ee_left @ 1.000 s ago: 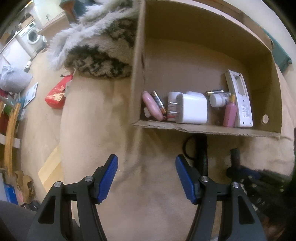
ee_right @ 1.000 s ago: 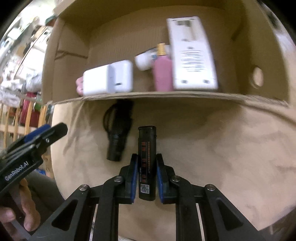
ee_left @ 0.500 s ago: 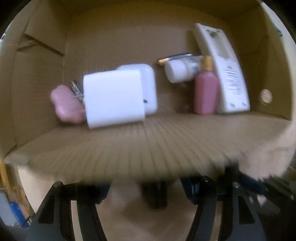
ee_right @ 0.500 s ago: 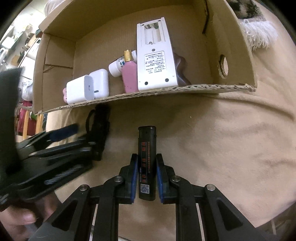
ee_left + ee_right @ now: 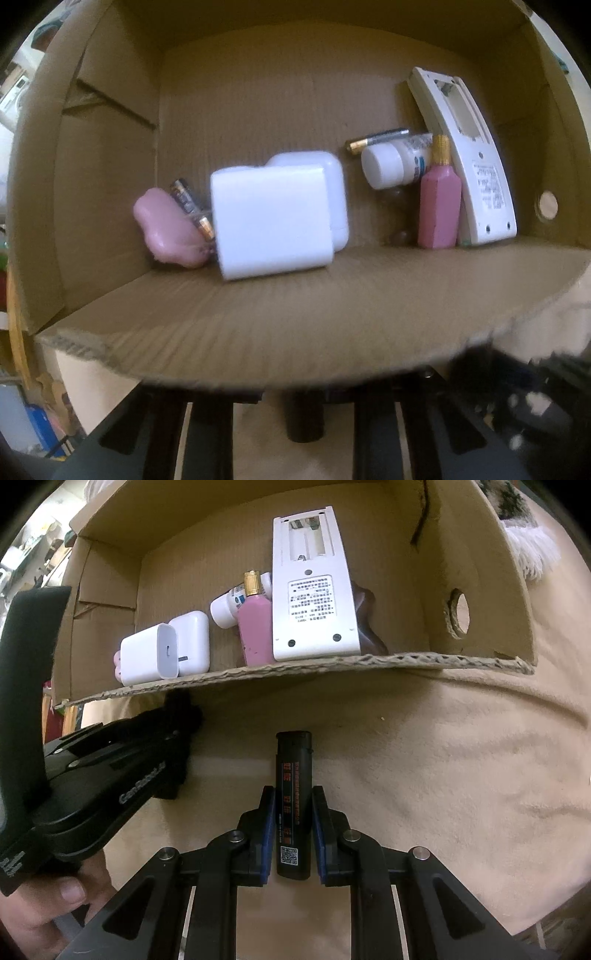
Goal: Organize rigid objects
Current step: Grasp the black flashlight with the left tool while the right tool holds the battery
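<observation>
Mostly done, by the look of it: charger (image 5: 149,660), pink bottle (image 5: 256,635), remote (image 5: 313,590) and batteries (image 5: 192,206) already in the box (image 5: 480,565), upper frame. Right claw (image 5: 293,812) clamped on black lighter (image 5: 293,771), centre frame, not yet boxed. Left claw (image 5: 173,738) by a dark item under the box edge; grip impossible to tell.

Black lighter (image 5: 293,801), orange lettering; pink bottle (image 5: 255,633), gold cap; white charger (image 5: 271,220); brown box (image 5: 295,314).
</observation>
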Motion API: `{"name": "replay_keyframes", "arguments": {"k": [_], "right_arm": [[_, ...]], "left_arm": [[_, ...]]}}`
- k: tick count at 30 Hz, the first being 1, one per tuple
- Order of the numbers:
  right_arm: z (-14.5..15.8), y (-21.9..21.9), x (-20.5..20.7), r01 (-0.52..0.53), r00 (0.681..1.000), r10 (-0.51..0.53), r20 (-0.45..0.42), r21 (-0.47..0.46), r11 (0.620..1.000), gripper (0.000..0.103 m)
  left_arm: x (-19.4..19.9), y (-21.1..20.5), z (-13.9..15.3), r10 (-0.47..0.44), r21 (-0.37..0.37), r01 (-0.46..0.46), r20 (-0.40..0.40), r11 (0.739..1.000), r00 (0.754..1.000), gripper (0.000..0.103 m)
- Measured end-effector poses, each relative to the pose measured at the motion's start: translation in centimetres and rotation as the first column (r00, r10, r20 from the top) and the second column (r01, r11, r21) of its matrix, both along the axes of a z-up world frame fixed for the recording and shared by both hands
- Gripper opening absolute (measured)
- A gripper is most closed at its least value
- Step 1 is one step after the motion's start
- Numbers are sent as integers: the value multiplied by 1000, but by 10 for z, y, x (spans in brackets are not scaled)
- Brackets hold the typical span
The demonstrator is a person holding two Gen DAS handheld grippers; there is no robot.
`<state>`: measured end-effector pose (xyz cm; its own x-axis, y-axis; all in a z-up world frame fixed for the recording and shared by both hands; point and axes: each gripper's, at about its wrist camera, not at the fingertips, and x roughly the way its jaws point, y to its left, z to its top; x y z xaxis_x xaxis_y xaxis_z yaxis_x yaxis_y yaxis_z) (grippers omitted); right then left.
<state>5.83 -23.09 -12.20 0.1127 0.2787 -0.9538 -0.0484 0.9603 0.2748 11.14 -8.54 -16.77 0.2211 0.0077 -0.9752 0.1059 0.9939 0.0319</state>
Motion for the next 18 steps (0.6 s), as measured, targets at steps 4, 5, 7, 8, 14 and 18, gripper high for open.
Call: {"name": "replay_keyframes", "arguments": {"k": [4,5,7,8,14,18], "right_arm": [[6,3,-7,-14,1000,14,21,3,1000,20],[6,3,-9,-16,1000,16,21,1,1000,20],[5,5,-15,-16,1000,16,19,0,1000,20],[5,6,-15,-19,1000,19,21,-3,1000,20],[11,17,-26,-31,998,32,46,-19,999,20],[15,21,-37,-30,997,30,64,-12,999,20]], "left_arm": [[-11,23,-1,24,16,-24,-11,1000,1000,20],[-13,28,0,35,25,-34,-18,999,999,20],[-17,36,2,51,31,-50,-28,998,998,20],[-19,39,4,58,36,-57,-31,998,998,19],[-45,54,19,117,2,-117,-48,993,992,19],[-59,64,38,97,-44,-98,-25,994,995,19]]}}
